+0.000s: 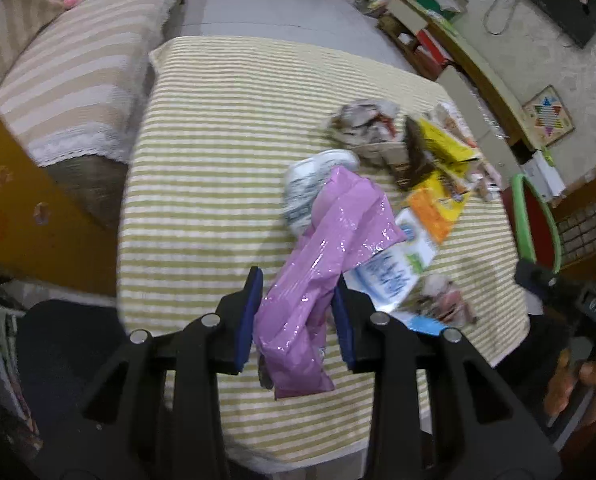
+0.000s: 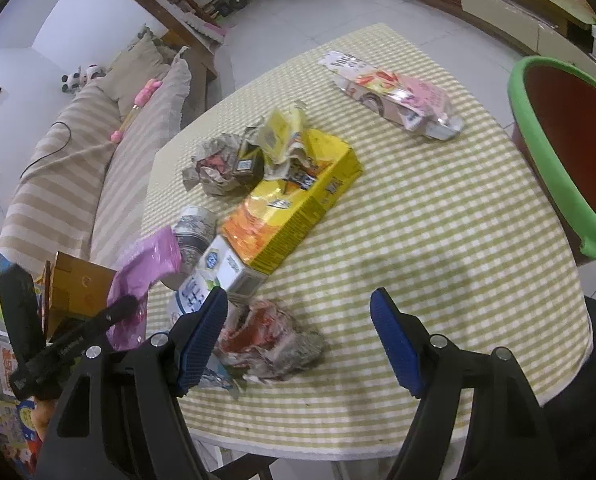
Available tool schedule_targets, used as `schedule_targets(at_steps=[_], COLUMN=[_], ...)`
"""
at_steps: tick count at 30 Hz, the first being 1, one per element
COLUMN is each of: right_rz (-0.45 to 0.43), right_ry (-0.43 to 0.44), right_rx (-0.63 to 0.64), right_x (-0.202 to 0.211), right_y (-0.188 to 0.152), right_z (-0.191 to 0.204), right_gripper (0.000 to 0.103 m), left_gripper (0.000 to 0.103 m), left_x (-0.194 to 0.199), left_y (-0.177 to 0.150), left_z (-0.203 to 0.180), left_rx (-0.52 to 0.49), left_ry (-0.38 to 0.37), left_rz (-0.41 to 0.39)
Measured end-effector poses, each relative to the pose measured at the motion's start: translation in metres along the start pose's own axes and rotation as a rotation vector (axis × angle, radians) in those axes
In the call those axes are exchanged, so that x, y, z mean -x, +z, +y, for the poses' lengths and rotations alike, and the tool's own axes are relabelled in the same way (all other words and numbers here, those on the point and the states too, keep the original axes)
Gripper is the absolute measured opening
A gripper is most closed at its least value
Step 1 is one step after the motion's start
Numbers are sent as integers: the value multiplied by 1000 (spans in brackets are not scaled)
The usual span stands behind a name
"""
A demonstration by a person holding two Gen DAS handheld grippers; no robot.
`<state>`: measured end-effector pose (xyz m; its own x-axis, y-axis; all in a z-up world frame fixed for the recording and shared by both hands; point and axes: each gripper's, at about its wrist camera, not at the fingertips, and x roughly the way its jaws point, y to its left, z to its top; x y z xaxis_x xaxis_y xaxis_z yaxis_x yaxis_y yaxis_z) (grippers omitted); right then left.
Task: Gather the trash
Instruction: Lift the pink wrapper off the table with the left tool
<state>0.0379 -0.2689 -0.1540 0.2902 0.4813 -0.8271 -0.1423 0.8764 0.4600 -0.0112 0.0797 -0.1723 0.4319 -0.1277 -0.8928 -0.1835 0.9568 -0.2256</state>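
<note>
My left gripper (image 1: 298, 312) is shut on a pink plastic wrapper (image 1: 326, 248) and holds it above the striped tablecloth (image 1: 202, 184); the wrapper also shows in the right wrist view (image 2: 146, 268). My right gripper (image 2: 298, 336) is open and empty over the table's near edge, with a crumpled red and grey wrapper (image 2: 270, 340) just beside its left finger. A yellow-orange box (image 2: 294, 208), a white-blue carton (image 2: 218, 276), a crumpled paper ball (image 2: 214, 168) and a pink snack pack (image 2: 402, 96) lie on the table.
A red bin with a green rim (image 2: 558, 148) stands at the table's right side; it also shows in the left wrist view (image 1: 538, 224). A striped sofa (image 1: 78, 80) runs along the left. Shelves and boxes (image 1: 438, 40) line the far wall.
</note>
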Motion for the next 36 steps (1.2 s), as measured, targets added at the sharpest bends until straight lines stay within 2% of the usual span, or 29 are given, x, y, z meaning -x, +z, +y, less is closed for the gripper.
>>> schedule_targets(at_steps=[5, 7, 9, 12, 19, 25, 27, 28, 30, 31, 33, 36], right_rz=[9, 19, 26, 30, 34, 30, 30, 29, 34, 41, 63, 101], right_ry=[12, 15, 18, 18, 19, 31, 39, 42, 45, 46, 52, 61], right_rx=[31, 36, 44, 52, 61, 92, 112, 125, 162, 177, 204, 235], right_x=[-5, -9, -10, -11, -10, -10, -12, -14, -21, -25, -37, -58], right_y=[2, 2, 0, -2, 0, 8, 12, 14, 19, 20, 22, 24], right_z=[13, 17, 21, 24, 27, 39, 48, 53, 67, 73, 88, 106], right_gripper=[72, 71, 71, 71, 71, 72, 72, 72, 72, 72, 72, 72], left_gripper=[34, 44, 65, 73, 77, 77, 75, 71, 39, 39, 32, 32], left_x=[2, -4, -4, 0, -8, -27, -32, -34, -41, -44, -40, -25], left_y=[-8, -10, -12, -12, -2, 9, 11, 11, 9, 7, 3, -6], left_z=[26, 32, 33, 32, 36, 45, 44, 43, 43, 45, 47, 51], left_rx=[107, 132, 139, 124, 86, 75, 67, 65, 70, 83, 102, 141], left_ry=[57, 80, 98, 108, 169, 196, 190, 183, 166, 157, 147, 103], left_rz=[-2, 28, 28, 11, -6, 16, 23, 24, 47, 56, 45, 19])
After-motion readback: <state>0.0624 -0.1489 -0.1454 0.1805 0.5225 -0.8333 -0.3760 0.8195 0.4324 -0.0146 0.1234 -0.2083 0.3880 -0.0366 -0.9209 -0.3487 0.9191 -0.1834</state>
